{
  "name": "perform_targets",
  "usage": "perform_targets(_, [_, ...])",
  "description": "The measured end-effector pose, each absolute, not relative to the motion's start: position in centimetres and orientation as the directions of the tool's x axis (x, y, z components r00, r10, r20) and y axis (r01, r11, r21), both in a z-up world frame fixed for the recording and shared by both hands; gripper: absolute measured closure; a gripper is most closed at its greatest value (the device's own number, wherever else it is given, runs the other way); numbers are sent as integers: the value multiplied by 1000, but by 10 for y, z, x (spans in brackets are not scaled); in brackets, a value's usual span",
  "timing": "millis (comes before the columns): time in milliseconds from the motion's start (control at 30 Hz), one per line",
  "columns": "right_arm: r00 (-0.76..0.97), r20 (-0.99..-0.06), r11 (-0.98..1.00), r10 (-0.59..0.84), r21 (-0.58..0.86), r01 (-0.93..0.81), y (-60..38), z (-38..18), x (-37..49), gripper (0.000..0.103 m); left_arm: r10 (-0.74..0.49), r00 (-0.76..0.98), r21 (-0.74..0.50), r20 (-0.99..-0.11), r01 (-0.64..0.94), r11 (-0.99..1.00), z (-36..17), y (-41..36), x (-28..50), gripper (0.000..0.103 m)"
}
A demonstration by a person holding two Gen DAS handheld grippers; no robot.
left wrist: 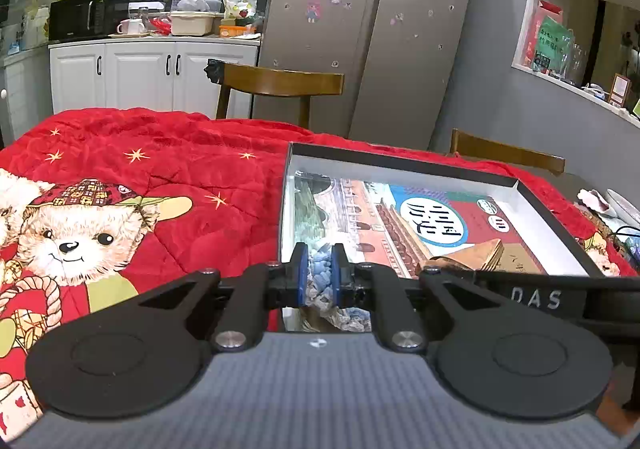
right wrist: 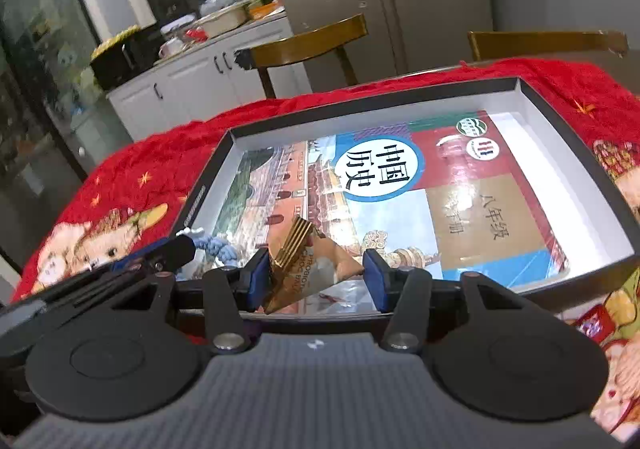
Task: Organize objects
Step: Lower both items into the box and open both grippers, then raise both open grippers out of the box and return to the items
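A shallow black box [left wrist: 400, 158] with a white inside lies on the red blanket, and a colourful textbook [left wrist: 436, 221] lies flat in it. My left gripper [left wrist: 319, 255] is over the box's near left corner, shut on a fuzzy blue and white knitted piece [left wrist: 320, 269]. In the right wrist view, my right gripper [right wrist: 316, 255] hangs over the near edge of the box [right wrist: 360, 107] and the textbook [right wrist: 460, 185]. Its pads press on a gold, triangular snack packet [right wrist: 304, 269]. The left gripper [right wrist: 176, 249] and its knitted piece [right wrist: 218, 245] show at the left.
A red blanket [left wrist: 168, 165] printed with bears covers the table. Two wooden chairs [left wrist: 280, 83] [left wrist: 508, 155] stand at its far side, before a steel fridge [left wrist: 372, 29]. Small items and a cable [left wrist: 612, 205] lie at the table's right end.
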State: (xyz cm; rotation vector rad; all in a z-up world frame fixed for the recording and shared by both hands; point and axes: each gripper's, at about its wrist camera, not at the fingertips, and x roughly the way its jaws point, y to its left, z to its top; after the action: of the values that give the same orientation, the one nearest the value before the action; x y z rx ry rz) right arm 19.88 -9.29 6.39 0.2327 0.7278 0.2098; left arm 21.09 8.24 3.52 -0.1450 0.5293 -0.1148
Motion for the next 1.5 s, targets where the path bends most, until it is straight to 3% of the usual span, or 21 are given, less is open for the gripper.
perform_targets(433, [732, -624, 955, 275, 266, -132, -92, 62, 197, 49, -141, 846, -143, -515, 77, 987, 28, 81, 212, 87])
perform_targets(500, [734, -618, 951, 283, 278, -133, -94, 62, 197, 38, -147, 843, -128, -518, 94, 987, 28, 80, 212, 87])
perform_targets(567, [734, -609, 944, 300, 301, -136, -97, 63, 196, 35, -148, 842, -120, -519, 99, 988, 29, 80, 211, 76])
perform_targets(633, [734, -601, 935, 317, 328, -135, -101, 64, 196, 33, -167, 840, -141, -517, 108, 984, 31, 83, 212, 72])
perform_targets(733, [736, -589, 922, 334, 367, -125, -107, 68, 195, 21, -195, 837, -194, -512, 109, 975, 37, 90, 212, 66])
perform_targets(800, [737, -578, 912, 349, 389, -127, -111, 71, 194, 20, -215, 836, -223, -506, 114, 968, 43, 96, 213, 61])
perform_targets(833, [741, -571, 910, 354, 394, -131, -112, 74, 193, 20, -210, 839, -227, -501, 107, 968, 47, 98, 211, 51])
perform_targets(867, [748, -562, 910, 353, 393, -134, -113, 78, 192, 20, -196, 853, -227, -484, 95, 969, 53, 101, 209, 43])
perform_targets(1067, [830, -446, 918, 336, 351, -183, -120, 120, 164, 14, -163, 917, -198, -363, 95, 976, 92, 116, 188, 29])
perform_targets(1167, [878, -353, 920, 322, 335, -203, -127, 148, 138, 1, -147, 950, -199, -275, 93, 976, 117, 125, 168, 22])
perform_targets(1333, [932, -202, 923, 301, 306, -232, -138, 185, 89, 0, -155, 972, -179, -177, 123, 976, 155, 128, 134, 22])
perform_targets(1500, [955, -114, 942, 273, 232, -242, -144, 195, 47, 0, -174, 982, -103, -74, 166, 981, 179, 110, 91, 21])
